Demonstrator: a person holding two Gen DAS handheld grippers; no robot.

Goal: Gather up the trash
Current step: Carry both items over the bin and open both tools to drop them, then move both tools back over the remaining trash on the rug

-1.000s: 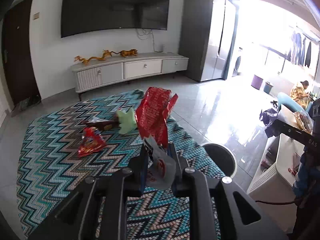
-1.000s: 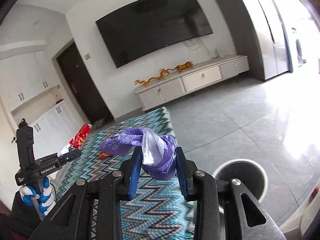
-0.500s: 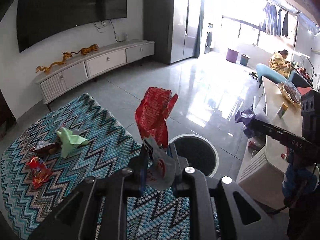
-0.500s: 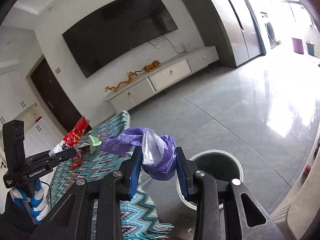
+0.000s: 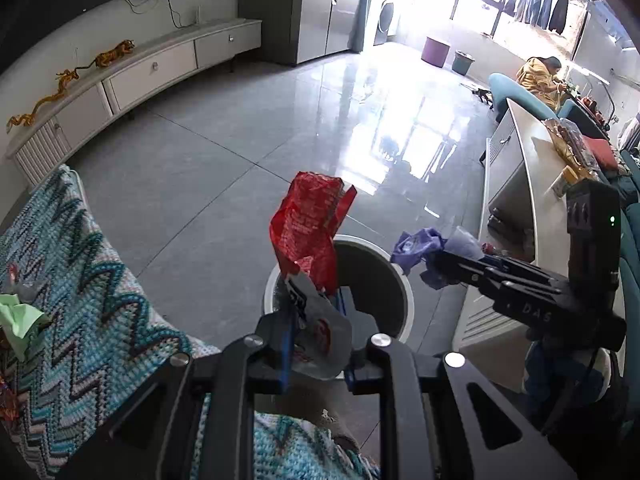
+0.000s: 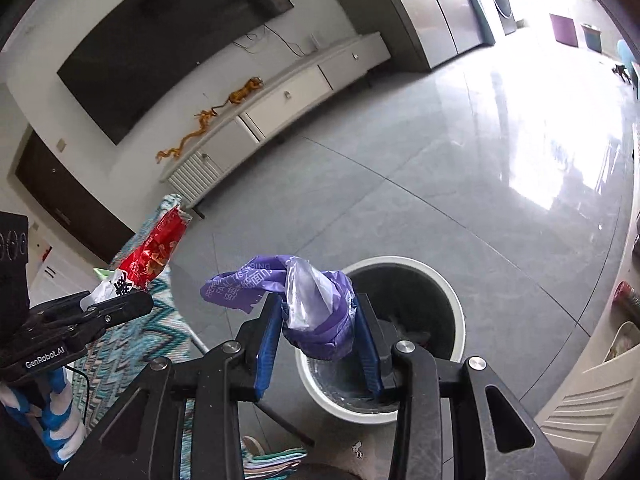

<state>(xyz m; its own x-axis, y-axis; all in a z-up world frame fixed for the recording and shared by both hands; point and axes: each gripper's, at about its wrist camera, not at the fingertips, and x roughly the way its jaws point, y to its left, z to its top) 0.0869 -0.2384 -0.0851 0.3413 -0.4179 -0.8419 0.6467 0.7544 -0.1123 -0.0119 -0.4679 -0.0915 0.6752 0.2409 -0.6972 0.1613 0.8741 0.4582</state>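
Note:
My left gripper [image 5: 314, 312] is shut on a red snack wrapper [image 5: 310, 228] that stands up over the near rim of a round white trash bin [image 5: 400, 280]. My right gripper [image 6: 318, 320] is shut on a crumpled purple plastic wrapper [image 6: 320, 300] above the left part of the same bin [image 6: 452, 300]. The right gripper also shows in the left wrist view [image 5: 444, 266] at the bin's right rim, with the purple wrapper [image 5: 418, 246]. The left gripper shows in the right wrist view [image 6: 132, 302] with the red wrapper [image 6: 158, 250]. A green paper scrap [image 5: 20, 318] lies on the rug.
A zigzag teal rug [image 5: 92, 300] lies left of the bin. A low white table [image 5: 532, 184] stands right of the bin. A white TV cabinet [image 5: 152, 72] runs along the far wall. Grey tiled floor [image 5: 240, 140] lies beyond the bin.
Both grippers have swung right from over the rug to the trash bin, still holding their wrappers. The bin is now right under the fingertips.

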